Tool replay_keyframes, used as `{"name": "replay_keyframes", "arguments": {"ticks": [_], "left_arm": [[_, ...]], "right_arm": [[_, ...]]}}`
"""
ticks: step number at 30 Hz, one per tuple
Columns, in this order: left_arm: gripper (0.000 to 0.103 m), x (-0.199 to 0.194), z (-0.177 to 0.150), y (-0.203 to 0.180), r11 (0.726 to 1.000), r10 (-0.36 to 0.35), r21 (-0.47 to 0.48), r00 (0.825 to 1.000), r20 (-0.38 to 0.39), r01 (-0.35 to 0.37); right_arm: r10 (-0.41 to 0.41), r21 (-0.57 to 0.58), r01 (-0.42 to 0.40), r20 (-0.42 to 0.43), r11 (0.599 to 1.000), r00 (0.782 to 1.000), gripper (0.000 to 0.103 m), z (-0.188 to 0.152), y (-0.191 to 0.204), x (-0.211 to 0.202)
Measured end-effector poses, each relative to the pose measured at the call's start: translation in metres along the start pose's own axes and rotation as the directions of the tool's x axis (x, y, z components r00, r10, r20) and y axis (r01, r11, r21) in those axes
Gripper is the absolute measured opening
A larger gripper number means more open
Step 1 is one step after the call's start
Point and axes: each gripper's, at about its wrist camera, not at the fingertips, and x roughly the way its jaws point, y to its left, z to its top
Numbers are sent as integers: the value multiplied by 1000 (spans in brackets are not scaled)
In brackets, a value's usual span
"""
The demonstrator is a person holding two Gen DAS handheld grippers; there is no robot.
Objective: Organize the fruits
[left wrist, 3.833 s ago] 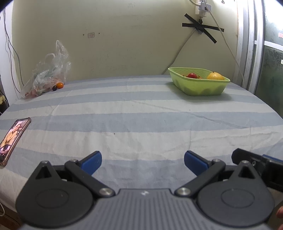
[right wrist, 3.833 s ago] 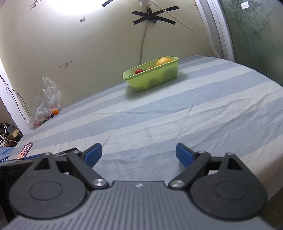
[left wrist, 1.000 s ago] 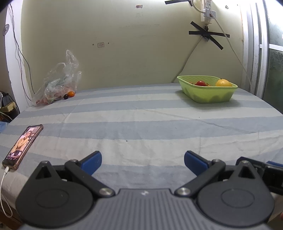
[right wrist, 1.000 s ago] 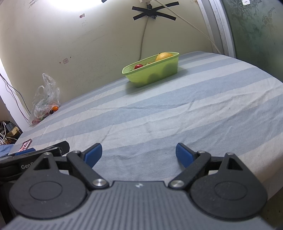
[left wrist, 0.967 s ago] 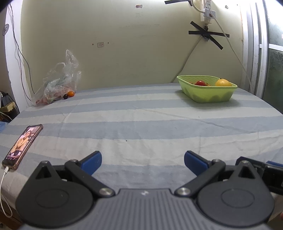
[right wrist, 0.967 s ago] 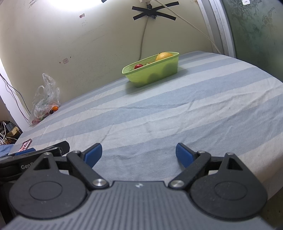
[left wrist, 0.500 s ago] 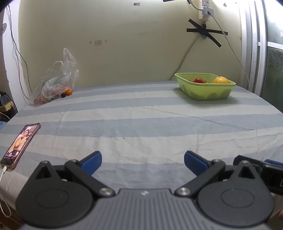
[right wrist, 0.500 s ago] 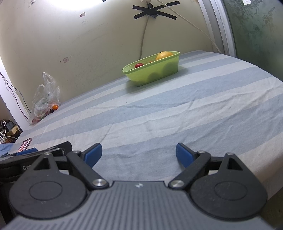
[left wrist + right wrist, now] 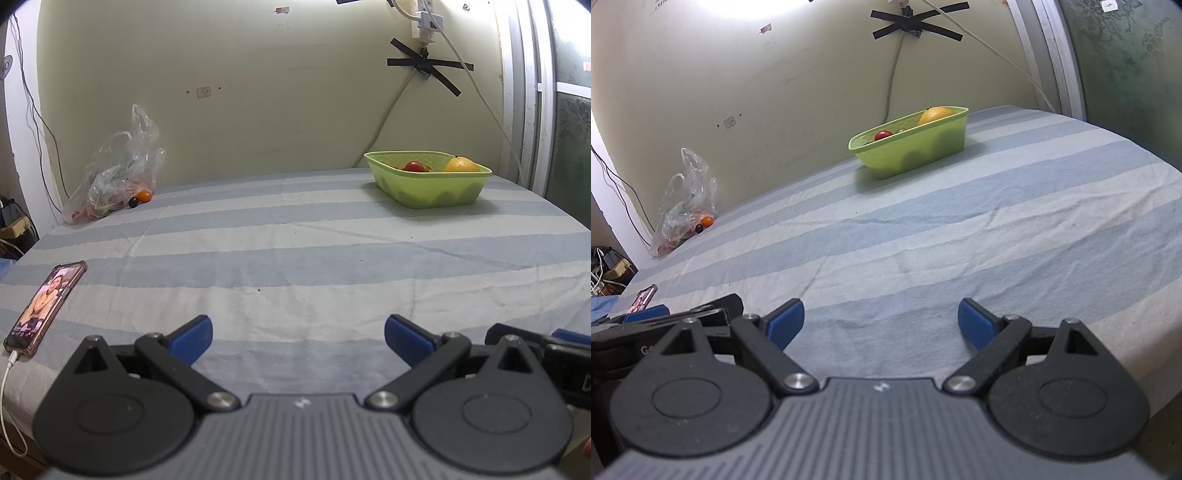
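Note:
A light green basket (image 9: 439,192) (image 9: 923,155) stands far back on the right of the striped bed. It holds a red fruit (image 9: 414,166) (image 9: 882,135) and a yellow-orange fruit (image 9: 461,165) (image 9: 936,113). A clear plastic bag (image 9: 110,181) (image 9: 683,206) lies at the far left by the wall, with a small orange fruit (image 9: 145,195) (image 9: 707,221) and a dark one (image 9: 133,201) at its mouth. My left gripper (image 9: 297,336) is open and empty over the near edge. Beside it, my right gripper (image 9: 881,323) is open and empty too.
A phone (image 9: 46,302) (image 9: 642,297) with a lit screen and a white cable lies at the near left edge. A power cable (image 9: 476,88) hangs down the wall behind the basket. The blue and white striped sheet (image 9: 295,251) stretches between grippers and basket.
Both views shifted slightly; the basket and bag sit a little lower and to the left in the left wrist view. Both grippers stayed open and empty.

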Motion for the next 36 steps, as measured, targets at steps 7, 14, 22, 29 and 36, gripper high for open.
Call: {"name": "replay_keyframes", "arguments": {"ticks": [7,14,22,29,36], "left_arm": [[103,0,0,-1,1000,2,1,1000,-2,-2],[103,0,1,0,1000,7,-2,1000,-9,-7],[103,0,1,0,1000,-1,5,1000,-9,1],[103,0,1,0,1000,-5,8,1000,-9,5],[103,-1,1,-2,1000,-3,18,1000,-11,3]], "right_arm": [[-1,1,1,0,1000,1000,92,0,1,0],[-1,1,1,0,1000,1000,92,0,1,0],[-2,-2,2,-1,1000,1000,92,0,1,0],[-3,-2,3,-2,1000,1000,92,0,1,1],[-3,-3,3,-2,1000,1000,92,0,2,0]]}}
